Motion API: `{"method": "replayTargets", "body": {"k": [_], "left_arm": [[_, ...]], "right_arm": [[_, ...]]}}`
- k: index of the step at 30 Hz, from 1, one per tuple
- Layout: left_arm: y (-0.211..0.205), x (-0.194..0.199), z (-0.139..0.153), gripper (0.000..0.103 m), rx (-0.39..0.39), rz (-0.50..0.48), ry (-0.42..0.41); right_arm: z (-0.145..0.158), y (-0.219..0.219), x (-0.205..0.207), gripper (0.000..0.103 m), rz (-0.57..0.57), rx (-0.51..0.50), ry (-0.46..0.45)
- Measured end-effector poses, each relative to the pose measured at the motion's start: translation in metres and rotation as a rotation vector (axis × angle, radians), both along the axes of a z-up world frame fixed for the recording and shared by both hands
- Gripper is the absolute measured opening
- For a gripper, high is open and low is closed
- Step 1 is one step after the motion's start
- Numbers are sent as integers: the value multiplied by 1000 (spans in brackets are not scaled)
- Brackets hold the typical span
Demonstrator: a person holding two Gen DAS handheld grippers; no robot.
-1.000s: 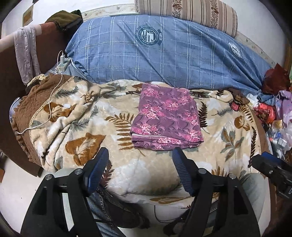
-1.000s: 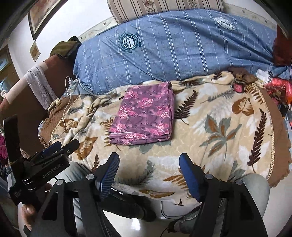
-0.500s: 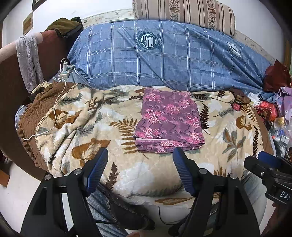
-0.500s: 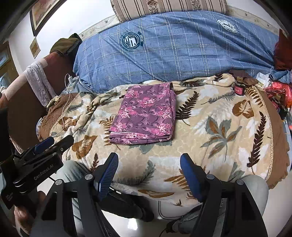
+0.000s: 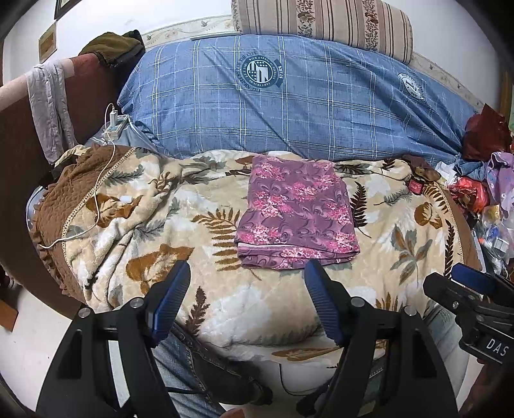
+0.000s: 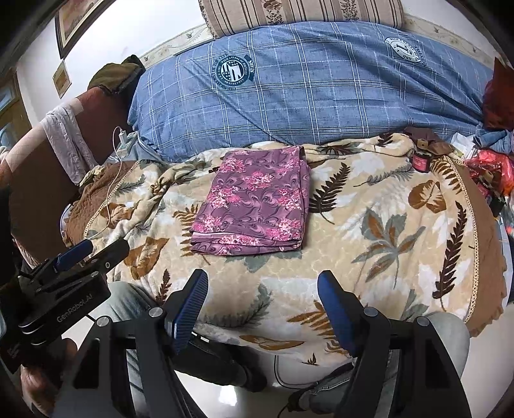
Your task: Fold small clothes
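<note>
A purple floral cloth point(image 5: 297, 210), folded into a flat rectangle, lies on the leaf-patterned blanket point(image 5: 192, 231); it also shows in the right wrist view point(image 6: 255, 207). My left gripper point(image 5: 247, 276) is open and empty, held just short of the cloth's near edge. My right gripper point(image 6: 261, 283) is open and empty, near the blanket's front edge, below the cloth. Each gripper shows at the side of the other's view: the right one point(image 5: 472, 286) and the left one point(image 6: 86, 254).
A blue checked duvet point(image 5: 289, 106) and a striped bolster point(image 5: 324, 25) lie behind. A white charger cable point(image 5: 96, 180) crosses the blanket's left side. A small red jar point(image 6: 421, 160) and a pile of clothes and bags point(image 5: 482, 193) sit at the right. My knees are below.
Both grippers have edged forward toward the bed and risen slightly. The folded cloth has not moved. Both jaws stay open.
</note>
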State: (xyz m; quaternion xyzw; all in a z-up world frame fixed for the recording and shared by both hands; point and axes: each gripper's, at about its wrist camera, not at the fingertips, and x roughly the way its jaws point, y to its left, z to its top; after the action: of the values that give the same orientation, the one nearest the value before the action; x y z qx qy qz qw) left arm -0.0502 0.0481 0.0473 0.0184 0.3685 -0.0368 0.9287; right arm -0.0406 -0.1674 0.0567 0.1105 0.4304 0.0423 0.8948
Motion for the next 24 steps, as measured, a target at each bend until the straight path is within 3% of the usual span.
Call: {"method": "replayTargets", "body": {"k": [24], "left_arm": [[1, 3, 5, 73, 2, -15, -5]], "right_arm": [[3, -2, 3, 73, -15, -12, -14]]}}
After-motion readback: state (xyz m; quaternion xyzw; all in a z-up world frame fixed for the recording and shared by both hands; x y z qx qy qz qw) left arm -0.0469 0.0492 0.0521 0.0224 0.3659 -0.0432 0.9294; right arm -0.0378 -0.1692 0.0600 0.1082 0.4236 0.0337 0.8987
